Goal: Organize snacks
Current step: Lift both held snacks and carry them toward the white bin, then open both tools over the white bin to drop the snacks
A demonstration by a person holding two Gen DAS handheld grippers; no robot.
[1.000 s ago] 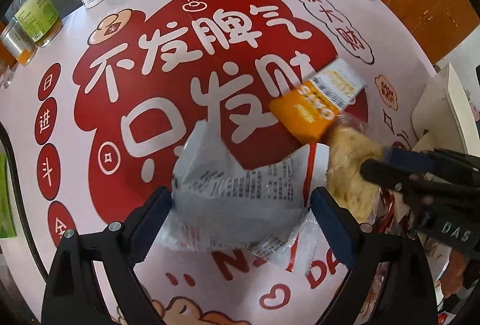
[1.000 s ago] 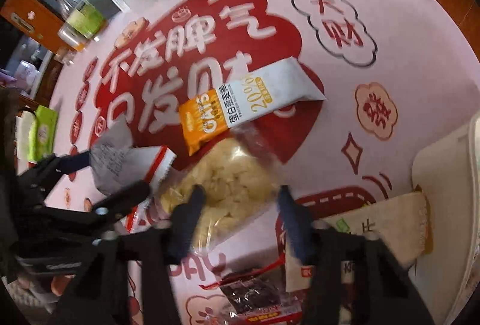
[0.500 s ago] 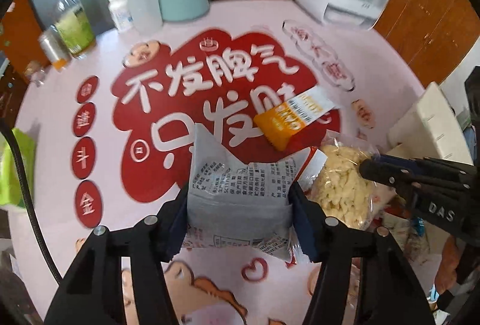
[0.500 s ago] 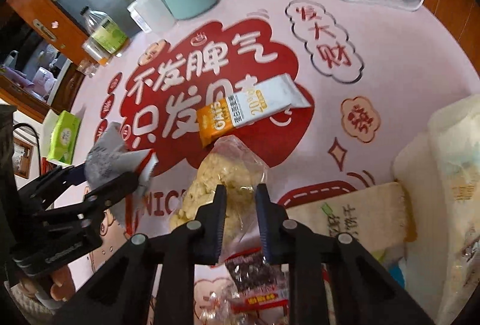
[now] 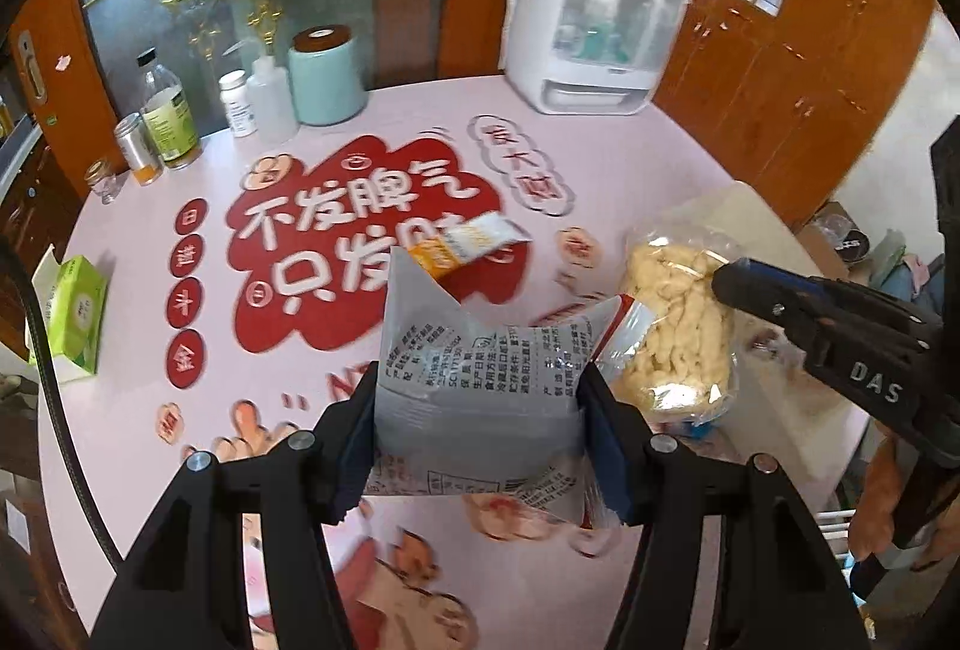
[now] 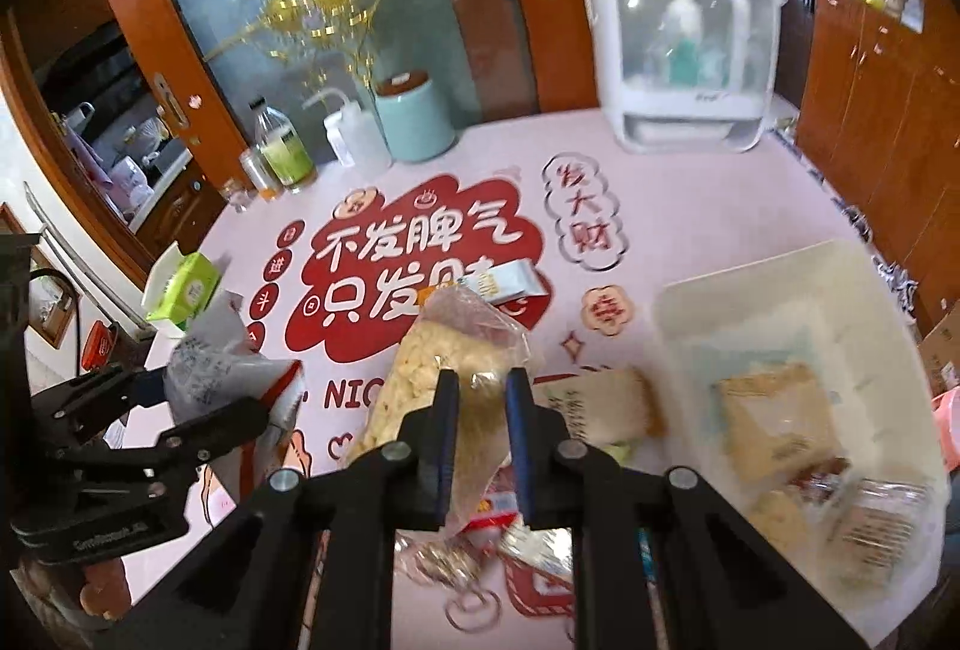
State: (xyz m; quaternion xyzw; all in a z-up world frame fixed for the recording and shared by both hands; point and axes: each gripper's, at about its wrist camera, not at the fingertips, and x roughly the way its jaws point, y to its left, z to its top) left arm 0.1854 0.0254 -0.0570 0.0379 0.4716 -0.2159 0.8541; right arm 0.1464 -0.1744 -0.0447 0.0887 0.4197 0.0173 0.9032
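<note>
My left gripper (image 5: 480,392) is shut on a grey and white printed snack packet (image 5: 474,350) and holds it above the table. My right gripper (image 6: 483,392) is shut on the edge of a clear bag of pale yellow puffed snacks (image 6: 432,350), also lifted. From the left wrist view the clear bag (image 5: 678,326) hangs just right of the grey packet, with the right gripper (image 5: 744,278) beside it. An orange and white oat bar (image 5: 474,242) lies on the red print of the pink tablecloth. A white bin (image 6: 750,278) on the right holds several snack packets.
Bottles (image 5: 168,116), a teal canister (image 5: 327,74) and a white appliance (image 5: 591,26) stand along the table's far edge. A green tissue box (image 5: 75,314) sits at the left. A beige packet (image 6: 600,404) and other snacks (image 6: 528,542) lie near the front edge.
Both grippers closed on their packets and rose from the table, carrying the grey packet and the clear bag up. The oat bar stayed where it lay.
</note>
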